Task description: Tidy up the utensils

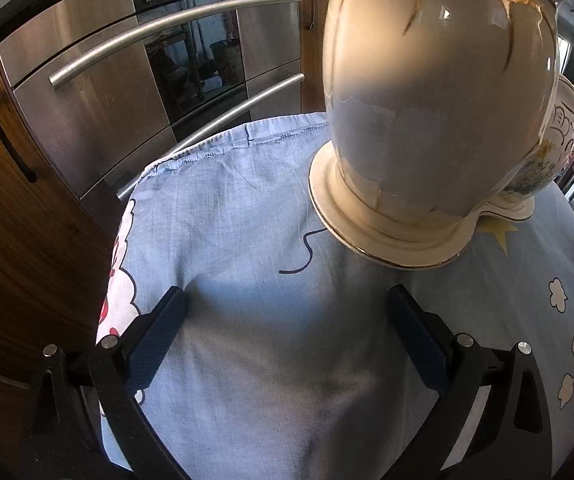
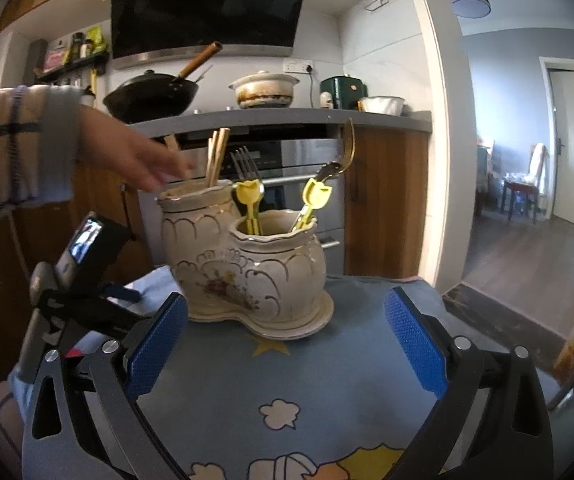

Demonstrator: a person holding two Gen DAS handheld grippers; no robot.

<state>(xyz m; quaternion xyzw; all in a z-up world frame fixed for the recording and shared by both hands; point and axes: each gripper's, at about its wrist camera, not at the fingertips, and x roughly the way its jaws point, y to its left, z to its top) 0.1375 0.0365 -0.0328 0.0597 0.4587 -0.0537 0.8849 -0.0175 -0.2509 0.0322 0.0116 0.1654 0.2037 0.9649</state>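
A cream ceramic utensil holder (image 2: 247,268) with gold trim and two joined pots stands on the blue cartoon tablecloth (image 2: 307,380). The taller pot holds wooden chopsticks (image 2: 217,156). A metal fork (image 2: 247,168) with a yellow tulip handle (image 2: 249,196) and a gold spoon (image 2: 349,144) stand in the lower pot. A person's bare hand (image 2: 135,156) touches the chopsticks. My right gripper (image 2: 287,298) is open, just in front of the holder. My left gripper (image 1: 286,296) is open over bare cloth, with the holder (image 1: 427,120) close ahead to the right.
A stainless oven (image 1: 127,80) with bar handles stands just past the table's far edge. A wok (image 2: 151,94) and a clay pot (image 2: 265,88) sit on the counter behind. The left tool's body (image 2: 83,264) is to the holder's left. A doorway opens at right.
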